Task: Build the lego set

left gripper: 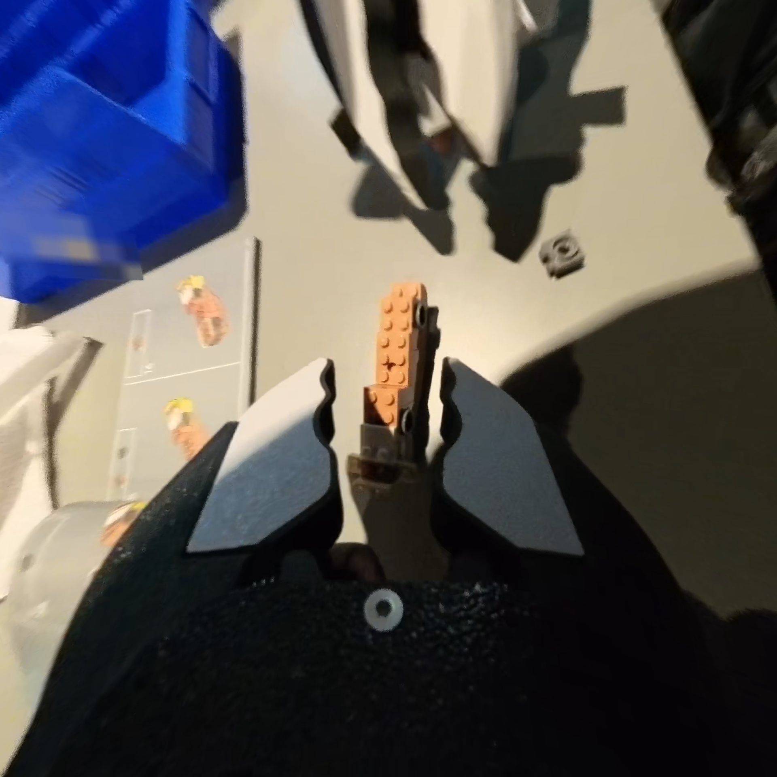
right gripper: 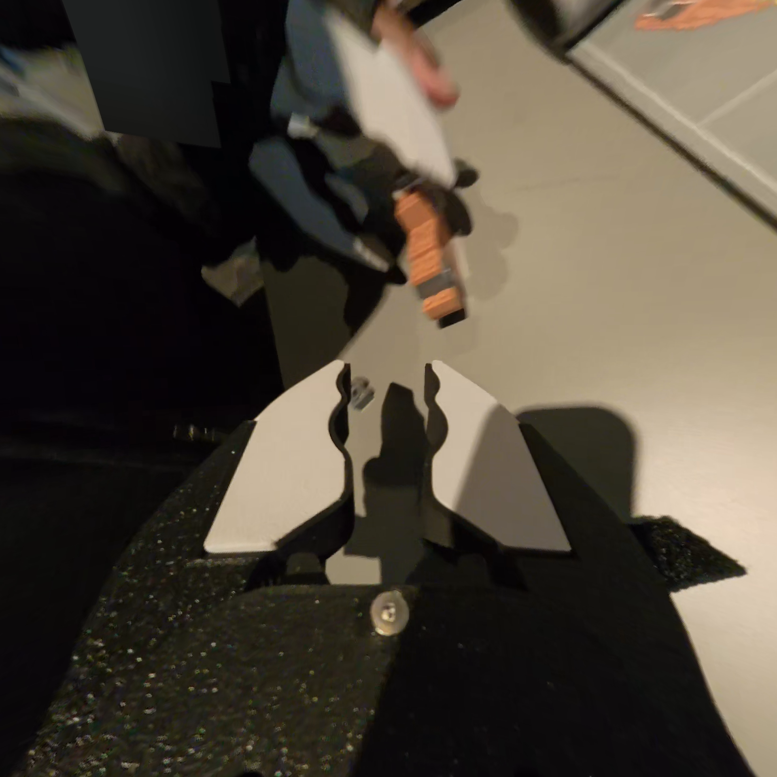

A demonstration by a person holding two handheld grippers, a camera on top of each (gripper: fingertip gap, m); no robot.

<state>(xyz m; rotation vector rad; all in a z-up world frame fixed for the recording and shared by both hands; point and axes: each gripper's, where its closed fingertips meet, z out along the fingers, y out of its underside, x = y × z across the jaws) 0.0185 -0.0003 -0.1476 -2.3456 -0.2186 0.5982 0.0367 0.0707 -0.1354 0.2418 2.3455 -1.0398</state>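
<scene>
My left gripper [left gripper: 387, 366] is shut on an orange and dark-grey lego assembly [left gripper: 399, 344], which sticks out forward past the fingertips above the pale table [left gripper: 504, 319]. In the right wrist view the same assembly [right gripper: 433, 269] hangs from the left gripper [right gripper: 414, 214], held in the air. My right gripper [right gripper: 387, 370] is open and empty, low over the table. A small grey lego piece [right gripper: 361, 393] lies on the table, seen just inside its left fingertip. That piece [left gripper: 563, 252] also shows in the left wrist view, beyond the assembly, below the right gripper [left gripper: 454, 176].
A blue bin [left gripper: 105, 147] stands at the far left. An open instruction booklet [left gripper: 189, 378] lies left of the assembly, and its edge shows in the right wrist view [right gripper: 693, 105]. A person's hand [right gripper: 424, 63] grips the left tool. The table's dark edge [left gripper: 630, 378] curves at right.
</scene>
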